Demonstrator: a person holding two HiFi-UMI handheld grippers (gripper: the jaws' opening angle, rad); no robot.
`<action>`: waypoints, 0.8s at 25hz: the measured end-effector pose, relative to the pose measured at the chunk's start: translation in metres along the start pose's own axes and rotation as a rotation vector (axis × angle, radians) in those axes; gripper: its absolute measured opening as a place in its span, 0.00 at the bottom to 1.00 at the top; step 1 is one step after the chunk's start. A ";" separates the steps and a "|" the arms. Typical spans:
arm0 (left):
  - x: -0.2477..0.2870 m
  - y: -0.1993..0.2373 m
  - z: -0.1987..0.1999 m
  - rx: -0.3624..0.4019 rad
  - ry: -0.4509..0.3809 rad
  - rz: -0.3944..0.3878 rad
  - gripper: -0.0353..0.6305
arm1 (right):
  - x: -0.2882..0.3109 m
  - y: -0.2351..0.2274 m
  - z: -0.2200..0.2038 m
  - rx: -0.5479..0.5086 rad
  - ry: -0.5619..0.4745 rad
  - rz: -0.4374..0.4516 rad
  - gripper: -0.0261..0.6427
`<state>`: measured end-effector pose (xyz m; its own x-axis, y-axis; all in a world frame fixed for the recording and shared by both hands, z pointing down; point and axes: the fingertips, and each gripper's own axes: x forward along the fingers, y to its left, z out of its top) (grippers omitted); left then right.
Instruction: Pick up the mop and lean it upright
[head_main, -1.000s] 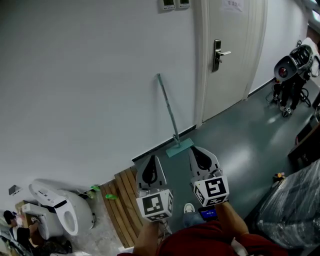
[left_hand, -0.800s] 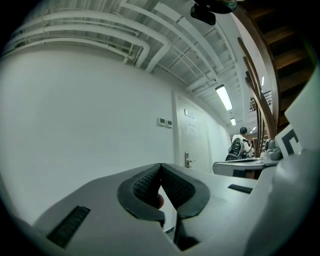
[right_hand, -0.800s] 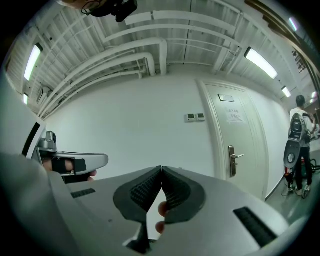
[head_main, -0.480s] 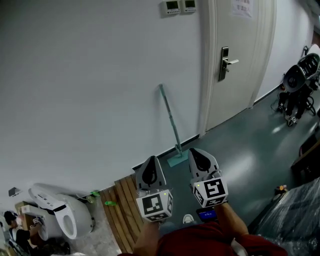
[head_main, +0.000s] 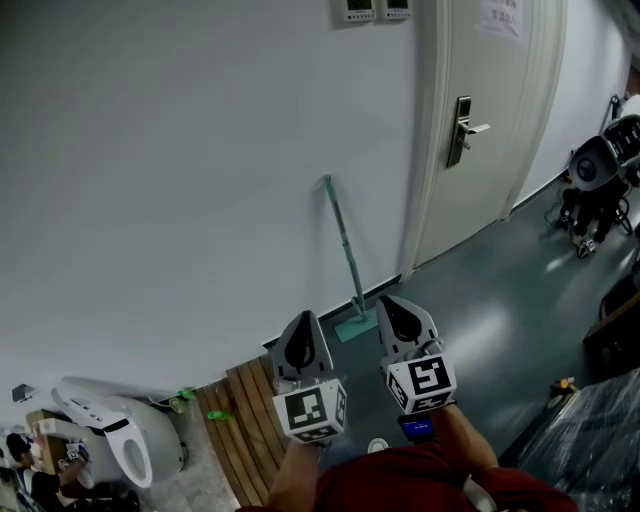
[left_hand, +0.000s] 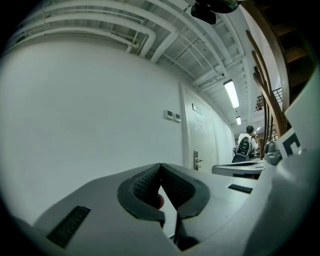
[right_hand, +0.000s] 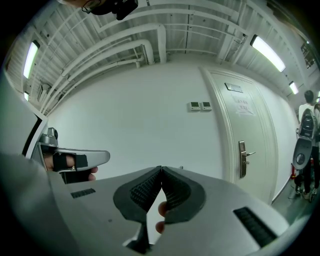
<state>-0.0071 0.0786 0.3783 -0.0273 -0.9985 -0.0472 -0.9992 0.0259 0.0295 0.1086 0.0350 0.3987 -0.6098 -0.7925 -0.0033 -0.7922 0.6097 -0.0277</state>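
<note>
Both claws, the left gripper (head_main: 303, 318) and the right gripper (head_main: 388, 302), are closed tight on nothing. The mop (head_main: 345, 250) ahead leans its thin teal pole against the white wall (head_main: 180, 200), flat teal head on the floor (head_main: 480, 330).

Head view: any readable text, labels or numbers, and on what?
Door sign: printed, too blurred to read.
Wall panels: displays too small to read.
Marker cubes: square patterns only, no words.
Nothing legible anywhere.
</note>
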 end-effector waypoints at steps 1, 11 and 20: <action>0.008 0.006 -0.001 -0.003 -0.002 -0.005 0.07 | 0.010 0.000 -0.002 -0.004 0.003 -0.005 0.06; 0.111 0.065 -0.002 -0.020 0.006 -0.076 0.07 | 0.122 -0.009 0.002 -0.021 0.010 -0.072 0.06; 0.191 0.122 0.003 -0.029 0.008 -0.156 0.07 | 0.217 -0.005 0.006 -0.024 0.019 -0.144 0.06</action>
<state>-0.1346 -0.1086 0.3700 0.1283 -0.9907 -0.0452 -0.9901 -0.1306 0.0518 -0.0199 -0.1399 0.3918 -0.4897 -0.8717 0.0184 -0.8719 0.4897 -0.0025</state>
